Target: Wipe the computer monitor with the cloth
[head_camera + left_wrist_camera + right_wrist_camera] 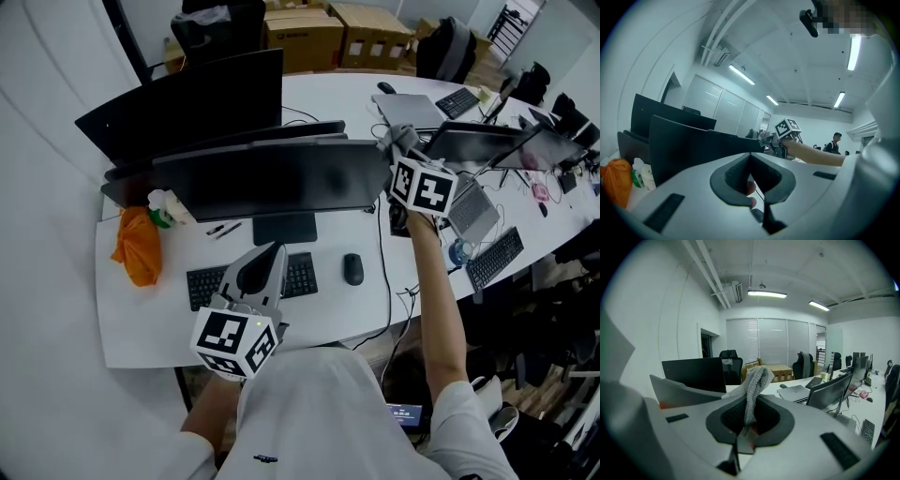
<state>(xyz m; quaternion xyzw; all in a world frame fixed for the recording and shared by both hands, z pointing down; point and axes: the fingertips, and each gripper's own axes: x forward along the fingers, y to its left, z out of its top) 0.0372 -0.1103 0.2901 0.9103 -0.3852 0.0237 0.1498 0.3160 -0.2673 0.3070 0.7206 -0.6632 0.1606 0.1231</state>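
The computer monitor (272,178) stands mid-desk with a dark screen. My right gripper (400,148) is at the monitor's top right corner, shut on a grey knitted cloth (397,138). In the right gripper view the cloth (753,383) rises out of the shut jaws and flops over. My left gripper (268,265) hovers low over the keyboard, shut, with no task object in it. In the left gripper view its jaws (751,165) meet, the monitor (693,145) lies ahead at left, and the right gripper's marker cube (787,127) shows beyond it.
A keyboard (302,274) and mouse (352,269) lie before the monitor. An orange bag (139,246) and a spray bottle (167,208) sit at the left. A second monitor (187,108) stands behind. Laptops (469,211) and cables crowd the right; cardboard boxes (309,37) are at the back.
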